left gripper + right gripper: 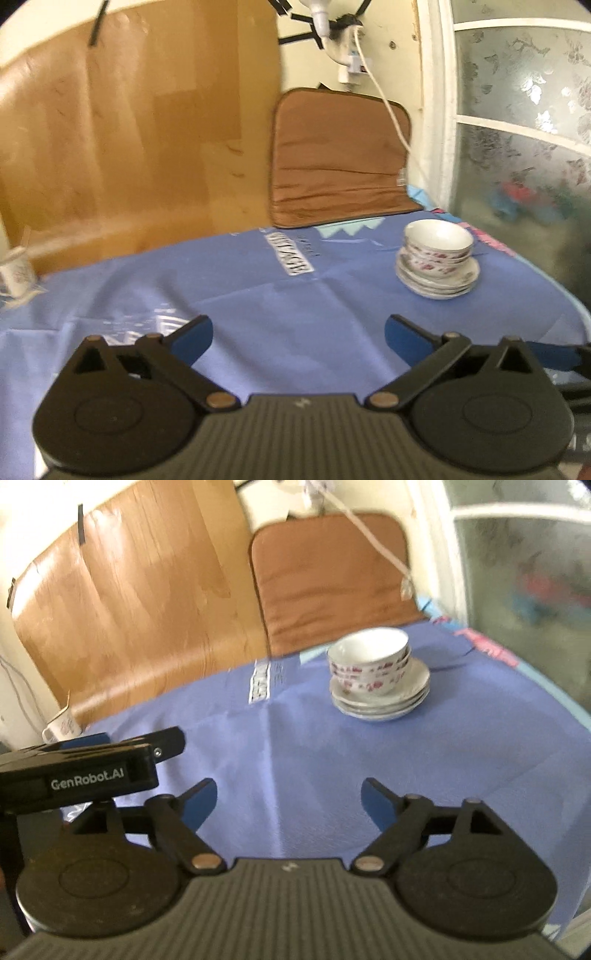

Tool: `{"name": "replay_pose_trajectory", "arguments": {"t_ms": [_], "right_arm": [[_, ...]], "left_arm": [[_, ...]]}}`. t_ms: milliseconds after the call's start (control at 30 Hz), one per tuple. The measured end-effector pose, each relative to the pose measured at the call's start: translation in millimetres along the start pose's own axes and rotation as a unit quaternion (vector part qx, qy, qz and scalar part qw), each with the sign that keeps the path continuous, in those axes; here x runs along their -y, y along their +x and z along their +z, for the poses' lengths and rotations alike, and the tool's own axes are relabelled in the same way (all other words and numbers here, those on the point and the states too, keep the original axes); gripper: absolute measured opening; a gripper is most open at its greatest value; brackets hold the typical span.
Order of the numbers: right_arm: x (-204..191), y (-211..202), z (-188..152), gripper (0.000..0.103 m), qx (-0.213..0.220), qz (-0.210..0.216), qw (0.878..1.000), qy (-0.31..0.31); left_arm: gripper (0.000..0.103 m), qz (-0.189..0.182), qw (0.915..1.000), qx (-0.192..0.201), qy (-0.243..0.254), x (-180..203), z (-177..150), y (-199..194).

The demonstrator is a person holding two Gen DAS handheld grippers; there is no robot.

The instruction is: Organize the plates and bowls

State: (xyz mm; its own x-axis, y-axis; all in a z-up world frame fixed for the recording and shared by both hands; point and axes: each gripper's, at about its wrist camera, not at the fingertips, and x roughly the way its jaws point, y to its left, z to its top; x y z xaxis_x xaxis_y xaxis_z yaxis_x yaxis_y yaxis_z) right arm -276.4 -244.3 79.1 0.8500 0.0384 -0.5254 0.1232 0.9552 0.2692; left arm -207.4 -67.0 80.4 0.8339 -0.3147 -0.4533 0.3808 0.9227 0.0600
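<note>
Both grippers I operate stand spread and empty: left gripper, right gripper. Stacked bowls rest on stacked plates, well ahead, toward the blue tablecloth's far right.

Your left gripper is held low and level, and its two blue fingertips stand wide apart with nothing between them. Your right gripper is in the same pose, its blue pads spread far from each other and holding nothing. In the right wrist view, the left gripper sits just beside the right one, on its left side.
</note>
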Motion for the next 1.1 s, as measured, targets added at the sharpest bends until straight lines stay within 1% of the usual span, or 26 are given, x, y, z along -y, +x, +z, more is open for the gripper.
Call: {"name": "replay_pose_trajectory", "arguments": {"t_ms": [67, 167, 233, 333, 500, 633, 767, 833, 933, 1033, 1100], "right_arm": [[-6, -5, -7, 0.093, 0.013, -0.009, 1.0, -0.011], [-10, -11, -9, 0.093, 0.007, -0.009, 1.0, -0.029], [-10, -14, -10, 0.096, 0.012, -0.006, 1.0, -0.026], [-8, -17, -16, 0.097, 0.018, -0.005, 1.0, -0.017], [-13, -17, -36, 0.099, 0.014, -0.002, 1.0, 0.001], [-19, -15, -40, 0.1, 0.015, -0.001, 1.0, -0.004], [-20, -17, -42, 0.1, 0.024, -0.005, 1.0, -0.003], [-19, -19, -44, 0.1, 0.029, -0.008, 1.0, 0.0], [-20, -20, -45, 0.103, 0.035, -0.012, 0.999, 0.003], [-21, -21, -46, 0.103, 0.041, -0.014, 0.999, 0.005], [-21, -21, -47, 0.103, 0.043, -0.013, 0.999, 0.006]], "left_arm": [[0.103, 0.017, 0.9998, 0.007, 0.004, 0, -4, -9], [0.103, 0.027, 0.9996, 0.007, 0.002, 3, -9, -17], [0.103, 0.033, 0.9994, 0.009, 0.004, 7, -12, -21], [0.103, 0.046, 0.9988, 0.013, 0.007, 13, -16, -25], [0.103, 0.063, 0.9976, 0.029, 0.001, 19, -23, -29], [0.103, 0.057, 0.9981, 0.023, -0.004, 20, -25, -30], [0.103, 0.063, 0.9974, 0.034, -0.007, 19, -28, -35], [0.103, 0.061, 0.9974, 0.034, -0.019, 16, -29, -38], [0.103, 0.049, 0.9982, 0.016, -0.031, 10, -29, -34], [0.103, 0.061, 0.9974, 0.014, -0.035, 7, -33, -32], [0.103, 0.06, 0.9975, 0.009, -0.034, 7, -35, -31]]}}
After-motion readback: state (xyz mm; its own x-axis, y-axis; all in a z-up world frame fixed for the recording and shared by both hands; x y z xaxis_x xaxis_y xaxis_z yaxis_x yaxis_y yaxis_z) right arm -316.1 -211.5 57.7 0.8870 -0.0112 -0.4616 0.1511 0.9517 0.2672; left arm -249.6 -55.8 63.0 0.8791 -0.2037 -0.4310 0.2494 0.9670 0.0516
